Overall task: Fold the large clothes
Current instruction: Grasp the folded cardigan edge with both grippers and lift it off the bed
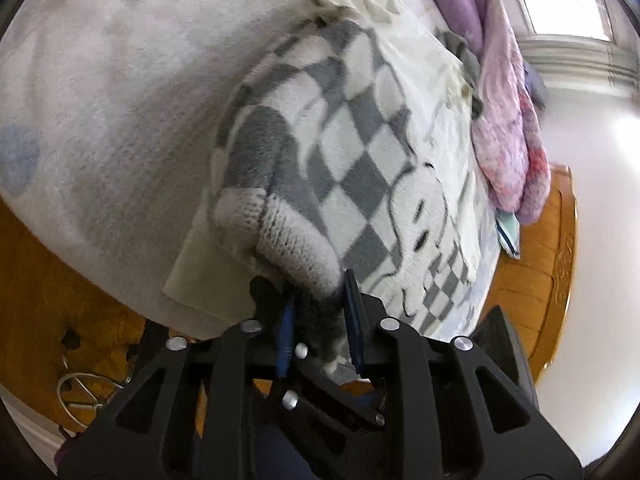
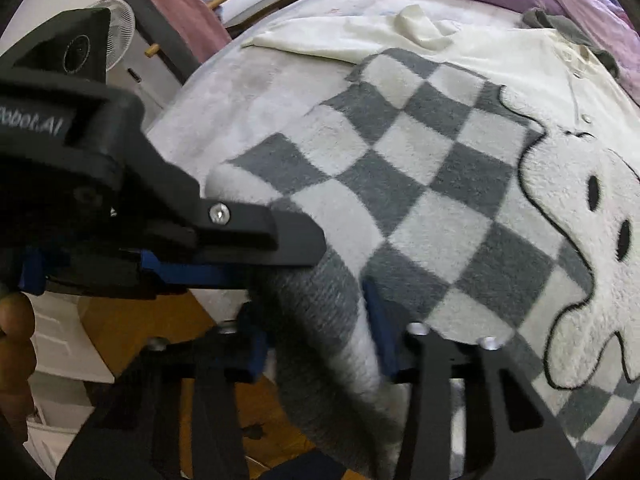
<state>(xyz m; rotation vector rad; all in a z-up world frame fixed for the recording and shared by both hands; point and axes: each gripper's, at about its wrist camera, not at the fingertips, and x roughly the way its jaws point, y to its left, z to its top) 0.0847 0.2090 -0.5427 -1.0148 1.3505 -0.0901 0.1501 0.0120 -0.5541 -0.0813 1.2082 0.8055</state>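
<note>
Presently, an entry for one large garment, being folded on a bed.

Item: checkered sweater (image 2: 400, 184), fleecy, grey and off-white squares with a pale cartoon figure outlined in black. It is lying spread across the bed (image 1: 100, 80), over the pale fleece cover, with its near edge hanging off the bed's side toward the wooden floor (image 1: 40, 300). Spreading it flat is presumably giving the fold a level base.

Left hand-held gripper (image 1: 320, 300): its blue pads are pinching a ribbed knit end of the sweater, likely a cuff or hem, just off the bed's edge. The fabric is bunching between the pads, so this grip is reading as closed on the cloth. Holding by the ribbed end is probably keeping the thick pile from slipping.

Right hand-held gripper (image 2: 316, 340): its jaws are standing either side of a thick grey roll of the same sweater at the bed's edge, and the cloth is filling the gap. The frames are suggesting a grip on that fold rather than an empty opening. The left hand-held gripper is appearing in this view too, just beside and above it, so both are working the same edge, likely to lift it evenly.

Also on the bed, beyond the sweater: a cream garment (image 2: 360, 36) partly under it, a purple quilt (image 1: 508, 128) bunched along the far side, and a small dark grey cloth (image 1: 472, 68) against the quilt.
</note>
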